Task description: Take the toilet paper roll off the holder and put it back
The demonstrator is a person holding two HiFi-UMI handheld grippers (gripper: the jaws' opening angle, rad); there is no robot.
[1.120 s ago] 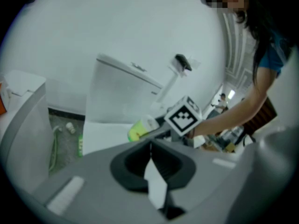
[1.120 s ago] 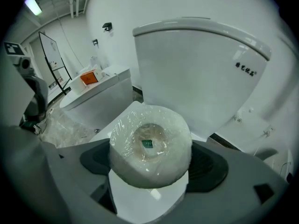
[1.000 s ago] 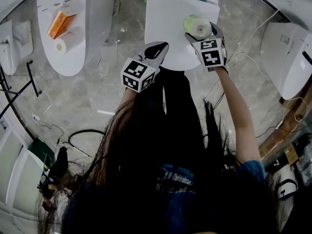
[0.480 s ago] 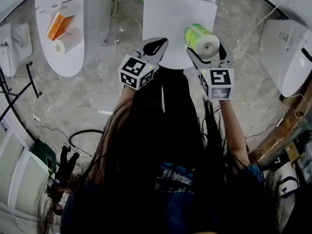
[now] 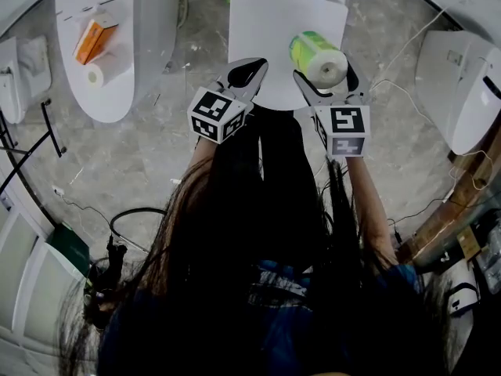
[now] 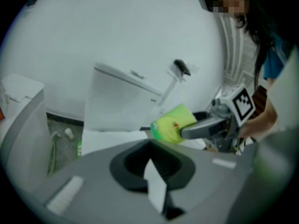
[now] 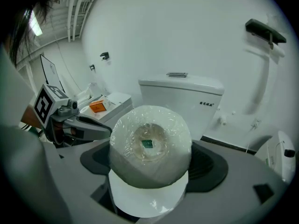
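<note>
My right claw [image 5: 325, 75] pinches the toilet paper roll [image 7: 150, 147] across its sides. The roll lies on its side between the jaws, its flat end facing back towards me. It is wrapped in clear film, with a green band [image 5: 305, 44] round the far part. The pale pad of one jaw shows just beneath the roll in the right gripper view.

My left claw [image 5: 249, 72] hangs just beside it at much the same height. Its jaws are pressed together with nothing between them. From the left gripper view I see the roll's green wrapper out to the side, gripped by the other claw's grey jaw.

Below both claws is the closed white lid of a toilet [image 5: 274, 22]. The roll is above that lid, not touching it. Beyond the lid stands the white tank [image 7: 180, 95], with a flush button on top.

Higher on the white wall, off to the right of the tank, is the dark holder [image 7: 264, 31]. The roll is well apart from it.

To my left stands another white toilet [image 5: 149, 22], with an orange box [image 5: 94, 39] and a small bare roll [image 5: 98, 74] on it. Grey stone floor [image 5: 133, 155] lies between the two.
</note>
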